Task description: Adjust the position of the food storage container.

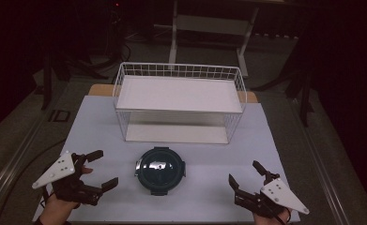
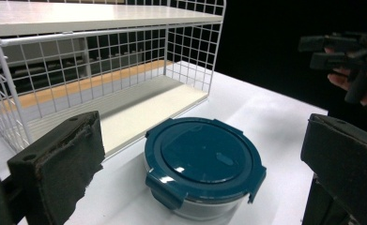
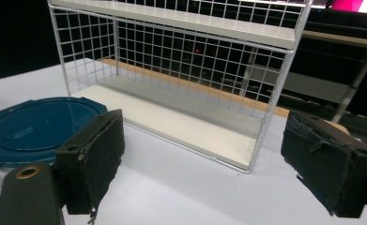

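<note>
So the round container [image 1: 160,170] with the dark teal clip-on lid is sitting on the white table [image 1: 209,197], just in front of the white wire rack [image 1: 179,101], between the two grippers and touching neither. From the high view, the left gripper [image 1: 101,168] is hovering off to the container's left and the right gripper [image 1: 247,176] off to its right, both with jaws spread wide and nothing between them.

The left gripper view is looking across the lid [image 2: 204,157], and it's showing stuff the overhead can't: the clear lower body under the teal lid and the side clips. It's also catching the right gripper [image 2: 345,47] farther off in a hand.

The right gripper view is pointing more at the rack's lower shelf [image 3: 181,119], with the container [image 3: 35,129] just peeking in at the left edge. You're also getting the wooden strip behind the rack [image 3: 172,77] through the wire mesh.
</note>
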`<state>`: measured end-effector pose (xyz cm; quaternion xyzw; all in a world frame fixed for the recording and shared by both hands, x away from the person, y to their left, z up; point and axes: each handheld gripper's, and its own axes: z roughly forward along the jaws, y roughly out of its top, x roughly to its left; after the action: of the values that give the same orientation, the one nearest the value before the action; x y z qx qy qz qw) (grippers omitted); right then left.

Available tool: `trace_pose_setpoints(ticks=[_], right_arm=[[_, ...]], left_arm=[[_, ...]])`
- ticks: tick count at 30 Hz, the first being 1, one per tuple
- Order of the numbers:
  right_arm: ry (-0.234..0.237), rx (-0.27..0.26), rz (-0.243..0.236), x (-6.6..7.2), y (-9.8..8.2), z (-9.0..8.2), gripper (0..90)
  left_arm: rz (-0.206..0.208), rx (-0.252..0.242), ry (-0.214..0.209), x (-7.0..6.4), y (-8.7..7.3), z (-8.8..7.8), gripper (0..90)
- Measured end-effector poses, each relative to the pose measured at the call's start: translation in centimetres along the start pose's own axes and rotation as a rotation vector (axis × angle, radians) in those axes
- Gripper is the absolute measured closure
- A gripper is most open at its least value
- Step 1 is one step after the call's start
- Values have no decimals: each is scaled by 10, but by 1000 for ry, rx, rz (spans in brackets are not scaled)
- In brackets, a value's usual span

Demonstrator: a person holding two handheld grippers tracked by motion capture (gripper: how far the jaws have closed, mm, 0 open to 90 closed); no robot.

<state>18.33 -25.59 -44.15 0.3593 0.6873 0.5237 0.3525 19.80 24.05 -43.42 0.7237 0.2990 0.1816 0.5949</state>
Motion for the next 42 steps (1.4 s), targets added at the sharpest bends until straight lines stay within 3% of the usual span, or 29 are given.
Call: trace_pose_setpoints(ticks=[3, 6, 11, 15, 20, 27, 28, 31, 39, 42], right_arm=[[-3, 5, -7, 0, 0, 0, 136], [6, 10, -7, 1, 1, 1, 136], [16, 5, 1, 0, 1, 1, 136], [13, 4, 8, -1, 1, 1, 133], [20, 11, 8, 0, 0, 1, 133], [29, 16, 18, -1, -1, 2, 132], [33, 17, 19, -1, -1, 2, 133], [38, 22, 21, 0, -2, 3, 133], [46, 25, 24, 0, -3, 4, 133], [49, 26, 24, 0, -3, 4, 132]], left_arm=[[-14, 11, 12, 3, 3, 2, 0], [-32, 23, -19, 7, 4, 5, 0], [-12, 78, -16, 11, 0, 16, 4], [-2, 123, -8, 14, -5, 25, 59], [4, 199, -10, 20, -16, 38, 197], [3, 291, 2, 26, -30, 49, 539], [-1, 322, 7, 28, -34, 54, 539], [-3, 360, 17, 31, -39, 59, 668], [-17, 466, 14, 34, -51, 74, 888], [-10, 491, 8, 34, -52, 78, 894]])
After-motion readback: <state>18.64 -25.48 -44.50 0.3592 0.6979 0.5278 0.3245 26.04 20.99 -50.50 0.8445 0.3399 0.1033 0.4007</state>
